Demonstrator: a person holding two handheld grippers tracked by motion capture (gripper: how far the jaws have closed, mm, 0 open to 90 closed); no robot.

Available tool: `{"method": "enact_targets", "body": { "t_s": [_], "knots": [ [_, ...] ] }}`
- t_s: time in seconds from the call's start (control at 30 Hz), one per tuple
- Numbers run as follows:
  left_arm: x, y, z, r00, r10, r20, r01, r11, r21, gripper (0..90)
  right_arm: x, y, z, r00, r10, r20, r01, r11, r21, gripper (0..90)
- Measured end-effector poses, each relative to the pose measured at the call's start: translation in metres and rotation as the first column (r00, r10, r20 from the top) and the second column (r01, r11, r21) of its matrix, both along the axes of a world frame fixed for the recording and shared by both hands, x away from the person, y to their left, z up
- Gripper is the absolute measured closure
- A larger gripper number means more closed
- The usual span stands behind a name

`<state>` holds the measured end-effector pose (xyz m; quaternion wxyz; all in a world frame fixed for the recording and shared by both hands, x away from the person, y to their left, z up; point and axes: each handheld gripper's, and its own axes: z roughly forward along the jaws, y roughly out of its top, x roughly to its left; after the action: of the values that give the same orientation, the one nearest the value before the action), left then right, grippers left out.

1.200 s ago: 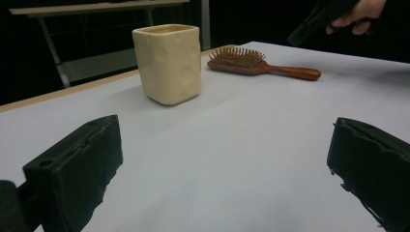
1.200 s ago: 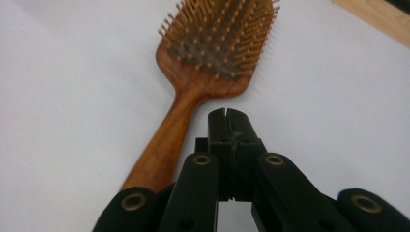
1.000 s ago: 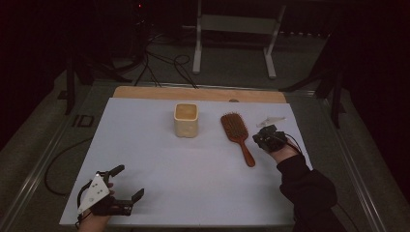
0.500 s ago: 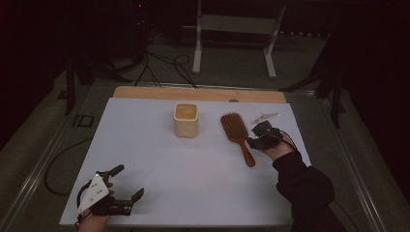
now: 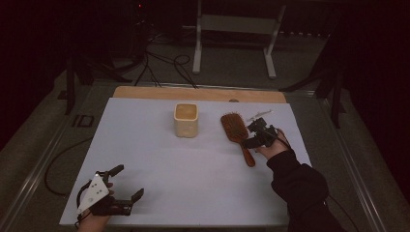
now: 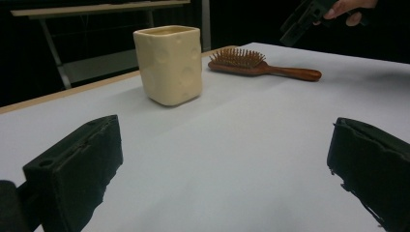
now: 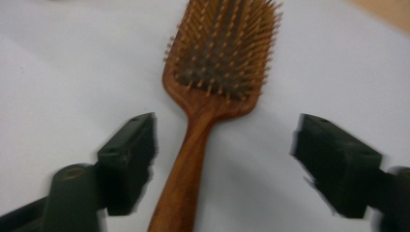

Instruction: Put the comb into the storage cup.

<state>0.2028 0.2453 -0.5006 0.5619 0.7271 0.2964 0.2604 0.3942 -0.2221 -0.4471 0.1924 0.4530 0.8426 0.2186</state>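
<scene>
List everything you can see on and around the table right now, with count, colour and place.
hairbrush: 1, reddish-brown wood, bristles up, right of centre on the table
cup: 1, cream, squarish, upright, left of the hairbrush
table: 1, white top with a wooden far edge
metal stand: 1, pale grey, on the floor beyond the table
left tongs: 1, black, open, near left corner
right tongs: 1, black, just been opening, astride the hairbrush handle without touching it
</scene>
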Motion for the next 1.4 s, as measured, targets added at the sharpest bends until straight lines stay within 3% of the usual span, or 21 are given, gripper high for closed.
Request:
{"method": "enact_targets", "body": {
  "t_s": [0.1,0.17,0.23,0.27,0.33,0.5,0.57,0.63,0.67,0.73,0.87,1.0,1.17,1.27,1.4],
  "knots": [
    [0.0,0.0,0.0,1.0,-0.001,0.0,0.001,1.0,0.001,0.0,0.004,0.002,-0.004,0.9996,-0.022,0.015,0.023,0.999,-0.028,12.0],
    [0.0,0.0,0.0,1.0,0.0,-0.001,0.0,1.0,0.001,0.0,0.008,0.003,-0.008,0.9994,-0.032,-0.013,0.032,0.999,-0.025,8.3],
    [0.0,0.0,0.0,1.0,0.0,-0.003,0.0,1.0,0.0,0.0,0.009,0.003,-0.01,0.999,-0.04,-0.019,0.039,0.999,-0.024,8.3],
    [0.0,0.0,0.0,1.0,0.0,-0.002,0.0,1.0,-0.001,0.0,0.013,0.004,-0.014,0.9977,-0.045,-0.051,0.043,0.999,-0.025,8.2],
    [0.0,0.0,0.0,1.0,0.0,-0.003,0.0,1.0,0.0,0.0,0.017,0.004,-0.017,0.9962,-0.058,-0.066,0.057,0.998,-0.011,8.2],
    [0.0,0.0,0.0,1.0,-0.002,-0.002,0.002,1.0,-0.001,0.0,0.025,0.007,-0.026,0.9919,-0.056,-0.114,0.052,0.998,-0.038,8.8],
    [0.0,0.0,0.0,1.0,-0.002,-0.003,0.002,1.0,-0.001,0.0,0.028,0.007,-0.029,0.9899,-0.057,-0.13,0.053,0.998,-0.035,13.3],
    [0.0,0.0,0.0,1.0,-0.002,-0.002,0.002,1.0,-0.001,0.0,0.032,0.007,-0.032,0.9815,-0.048,-0.185,0.046,0.999,-0.016,14.7],
    [0.0,0.0,0.0,1.0,-0.002,-0.003,0.002,1.0,-0.002,0.0,0.034,0.006,-0.034,0.9715,-0.051,-0.232,0.053,0.999,0.004,15.1],
    [0.0,0.0,0.0,1.0,-0.003,-0.004,0.003,1.0,-0.001,0.0,0.036,0.006,-0.036,0.9643,-0.057,-0.259,0.061,0.998,0.008,18.2],
    [0.0,0.0,0.0,1.0,-0.003,-0.004,0.003,1.0,-0.003,0.0,0.04,0.009,-0.04,0.9534,-0.079,-0.291,0.082,0.997,-0.003,14.4],
    [0.0,0.0,0.0,1.0,-0.004,-0.004,0.004,1.0,-0.003,0.0,0.042,0.013,-0.041,0.9512,-0.1,-0.292,0.095,0.995,-0.031,13.5],
    [0.0,0.0,0.0,1.0,-0.004,-0.004,0.004,1.0,-0.004,0.0,0.045,0.019,-0.044,0.94,-0.13,-0.315,0.115,0.991,-0.066,15.1],
    [0.0,0.0,0.0,1.0,-0.004,-0.005,0.004,1.0,-0.003,0.0,0.045,0.024,-0.042,0.9361,-0.149,-0.319,0.129,0.988,-0.082,23.1],
    [0.0,0.0,0.0,1.0,-0.003,-0.003,0.003,1.0,-0.003,0.0,0.046,0.029,-0.041,0.924,-0.167,-0.344,0.142,0.985,-0.097,37.5]
  ]
}}
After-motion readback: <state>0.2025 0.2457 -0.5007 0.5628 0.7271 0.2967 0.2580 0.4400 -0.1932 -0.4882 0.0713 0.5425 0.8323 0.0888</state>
